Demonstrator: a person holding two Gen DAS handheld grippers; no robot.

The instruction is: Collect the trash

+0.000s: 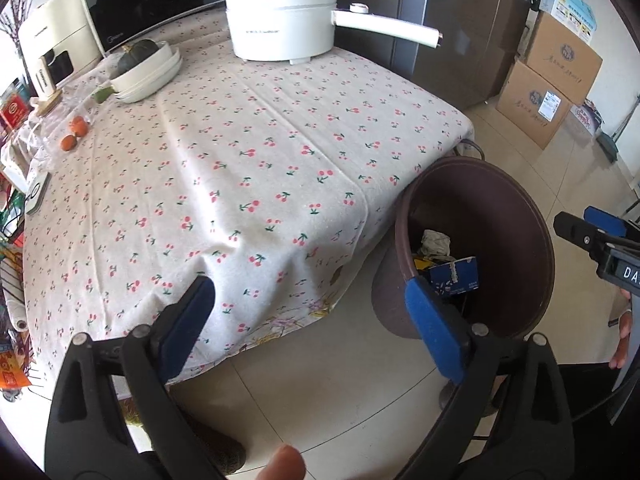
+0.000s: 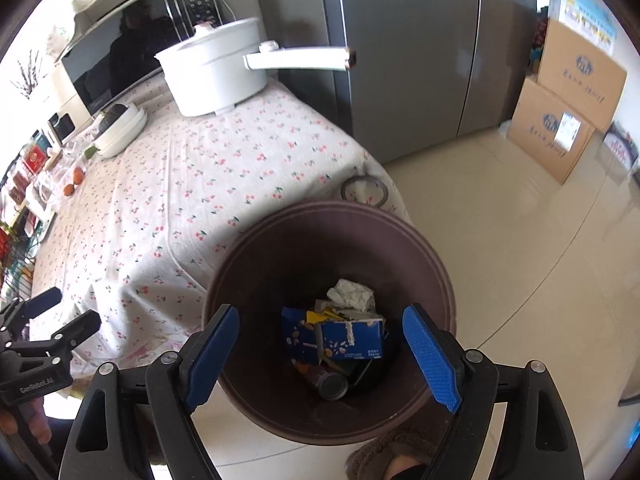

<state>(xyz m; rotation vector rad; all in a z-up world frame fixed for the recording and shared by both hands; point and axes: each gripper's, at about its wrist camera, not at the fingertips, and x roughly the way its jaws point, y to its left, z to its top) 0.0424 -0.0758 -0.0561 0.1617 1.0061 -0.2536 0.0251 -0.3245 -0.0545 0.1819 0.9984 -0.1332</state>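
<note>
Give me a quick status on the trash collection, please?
Left gripper and right gripper open, empty. Blue carton, crumpled paper, can in brown bin. Nothing in the way.

At the lower left of the right wrist view you can read "GenRobot.AI" in white on the black body of the left gripper (image 2: 60, 320). At the right edge of the left wrist view, the right gripper (image 1: 592, 228) shows white letters cut off after "DA". The print on the cardboard boxes (image 1: 560, 60), the blue carton (image 2: 348, 340) and the microwave (image 1: 140, 8) is too small or blurred for you to read.
</note>
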